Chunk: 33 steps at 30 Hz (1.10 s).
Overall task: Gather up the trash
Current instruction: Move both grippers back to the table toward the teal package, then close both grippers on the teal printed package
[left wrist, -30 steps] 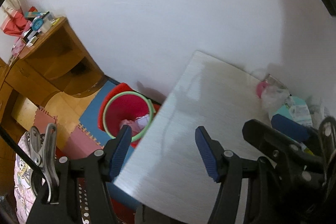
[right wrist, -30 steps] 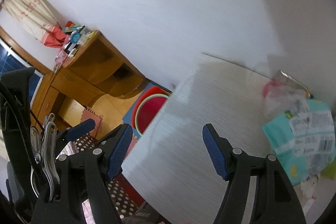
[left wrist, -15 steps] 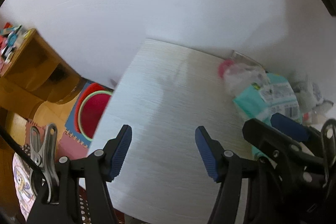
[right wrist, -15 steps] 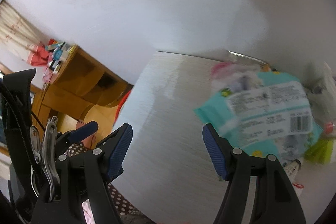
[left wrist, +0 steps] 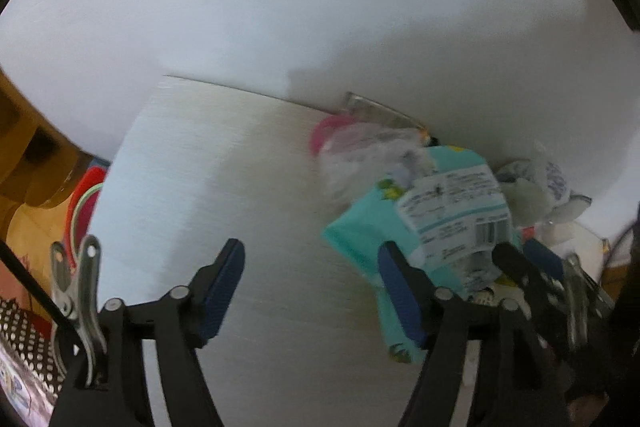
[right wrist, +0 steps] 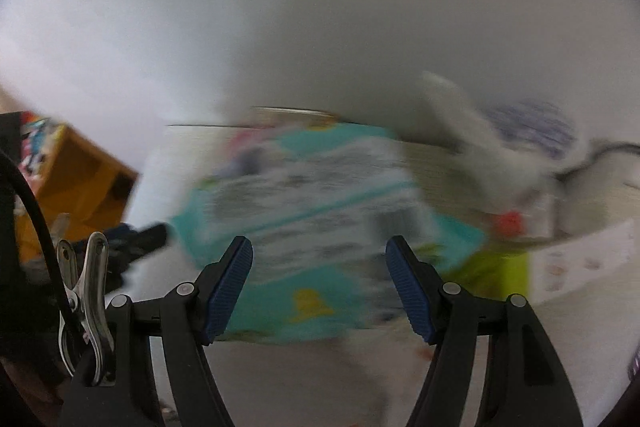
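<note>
Left gripper (left wrist: 312,281) spread, jaws just widened, nothing between, right gripper (right wrist: 320,279) spread over blurred teal pack (right wrist: 288,203), table (left wrist: 208,187) lower centre, red bin (left wrist: 82,211) at left edge.

Worktop (left wrist: 240,187) showing a pale, matt, fine-grained wood-look finish; teal packet (left wrist: 360,231) appearing as glossy plastic film; claw pads (right wrist: 230,283) showing ribbed blue rubber.

White wall (left wrist: 280,7) behind pale table (left wrist: 224,187) (wood-grained).

Bystanders I see beyond my fingers
Pale table (left wrist: 248,187) against white wall (left wrist: 320,7); wooden cabinet (right wrist: 76,183) at left.
</note>
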Each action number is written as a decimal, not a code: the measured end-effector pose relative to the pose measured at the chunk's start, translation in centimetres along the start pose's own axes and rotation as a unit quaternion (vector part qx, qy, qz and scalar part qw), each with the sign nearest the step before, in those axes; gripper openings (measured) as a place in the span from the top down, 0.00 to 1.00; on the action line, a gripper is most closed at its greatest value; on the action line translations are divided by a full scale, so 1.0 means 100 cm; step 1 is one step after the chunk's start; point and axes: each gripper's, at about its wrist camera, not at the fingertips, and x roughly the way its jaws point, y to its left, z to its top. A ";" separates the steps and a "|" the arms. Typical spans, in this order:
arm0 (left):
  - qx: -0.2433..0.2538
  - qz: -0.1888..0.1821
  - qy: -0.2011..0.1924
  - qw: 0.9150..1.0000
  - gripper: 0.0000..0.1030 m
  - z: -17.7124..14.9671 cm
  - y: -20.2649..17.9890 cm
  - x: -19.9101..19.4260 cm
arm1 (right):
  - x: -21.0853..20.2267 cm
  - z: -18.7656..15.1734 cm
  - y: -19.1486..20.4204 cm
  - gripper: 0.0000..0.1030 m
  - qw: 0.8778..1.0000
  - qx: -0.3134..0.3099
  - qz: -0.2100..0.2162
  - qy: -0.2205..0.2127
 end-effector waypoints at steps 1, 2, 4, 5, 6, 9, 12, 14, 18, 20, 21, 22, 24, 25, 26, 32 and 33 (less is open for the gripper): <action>0.001 -0.005 0.005 1.000 0.24 0.000 -0.003 0.003 | 0.002 0.000 -0.009 0.31 1.000 0.006 -0.012 -0.004; 0.000 -0.009 0.012 1.000 0.24 0.001 -0.006 0.008 | 0.006 0.001 -0.018 0.31 1.000 0.010 -0.022 -0.008; -0.002 -0.013 0.021 1.000 0.22 0.001 -0.009 0.015 | 0.014 0.004 -0.027 0.31 1.000 0.011 -0.027 -0.004; -0.004 -0.009 0.026 1.000 0.22 0.001 -0.011 0.018 | 0.021 0.005 -0.030 0.31 1.000 0.008 -0.027 -0.002; -0.007 -0.008 0.030 1.000 0.22 0.001 -0.012 0.021 | 0.026 0.006 -0.031 0.31 1.000 0.002 -0.031 -0.001; -0.031 -0.017 0.036 0.999 0.22 0.004 -0.008 0.019 | 0.036 0.009 -0.031 0.31 0.998 -0.020 -0.051 0.002; -0.043 -0.027 0.038 0.998 0.22 0.008 -0.007 0.009 | 0.033 0.013 -0.032 0.31 0.999 -0.014 -0.037 -0.015; -0.045 -0.034 0.043 0.997 0.22 0.010 -0.010 0.004 | 0.038 0.014 -0.036 0.31 0.999 -0.013 -0.030 -0.010; -0.032 -0.042 0.046 0.998 0.21 0.009 -0.023 0.004 | 0.041 0.006 -0.041 0.31 0.999 -0.025 -0.023 -0.014; -0.031 -0.041 0.055 0.997 0.18 0.004 -0.028 0.008 | 0.045 0.007 -0.046 0.31 0.999 -0.026 -0.023 -0.011; -0.034 -0.045 0.063 0.996 0.18 0.003 -0.031 0.014 | 0.044 0.006 -0.048 0.31 0.999 -0.024 -0.021 -0.011; -0.039 -0.052 0.072 0.995 0.18 0.002 -0.032 0.020 | 0.046 0.007 -0.048 0.31 1.000 -0.024 -0.018 -0.010; -0.043 -0.063 0.085 0.993 0.18 0.001 -0.037 0.033 | 0.050 0.008 -0.049 0.31 1.000 -0.025 -0.013 -0.008; -0.044 -0.067 0.087 0.993 0.23 0.000 -0.037 0.037 | 0.052 0.008 -0.048 0.31 1.000 -0.026 -0.012 -0.008; -0.051 -0.073 0.090 0.992 0.43 0.000 -0.037 0.040 | 0.054 0.008 -0.046 0.33 1.000 -0.027 -0.009 -0.007; -0.036 -0.063 0.081 0.994 0.83 0.001 -0.036 0.028 | 0.045 0.007 -0.039 0.75 0.999 -0.035 0.019 -0.011; -0.032 -0.063 0.073 0.995 0.83 0.002 -0.035 0.022 | 0.041 0.007 -0.036 0.78 0.999 -0.038 0.021 -0.013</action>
